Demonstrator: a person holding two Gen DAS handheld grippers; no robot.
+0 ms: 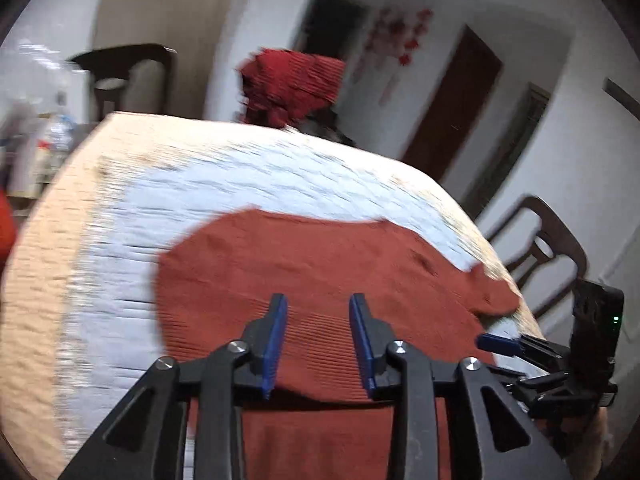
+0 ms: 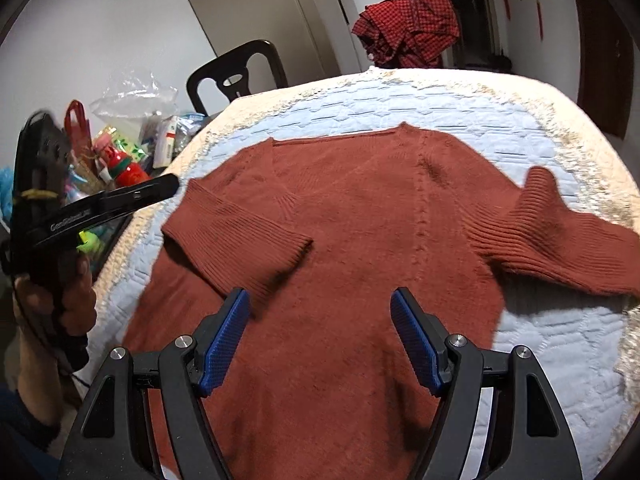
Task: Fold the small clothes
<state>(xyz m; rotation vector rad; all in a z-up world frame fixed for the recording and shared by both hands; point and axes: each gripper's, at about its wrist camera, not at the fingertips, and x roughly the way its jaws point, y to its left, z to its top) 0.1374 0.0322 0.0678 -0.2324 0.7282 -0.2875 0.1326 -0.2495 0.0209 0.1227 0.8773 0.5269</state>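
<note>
A rust-brown knitted sweater (image 2: pixel 360 216) lies flat on the quilted table cover, neck at the far side. Its left sleeve (image 2: pixel 240 240) is folded in over the body; its right sleeve (image 2: pixel 560 240) sticks out to the right. It also shows in the blurred left wrist view (image 1: pixel 304 264). My right gripper (image 2: pixel 320 308) is open and empty, just above the sweater's lower body. My left gripper (image 1: pixel 318 308) is open and empty above the sweater's hem; in the right wrist view it (image 2: pixel 160 188) is at the table's left edge.
The table has a pale blue and cream quilted cover (image 2: pixel 480 120). A red checked garment (image 2: pixel 408 28) is heaped at the far edge. Dark chairs stand at the back left (image 2: pixel 236 76) and at the right (image 1: pixel 548 248). Bags and bottles (image 2: pixel 132 148) crowd the left.
</note>
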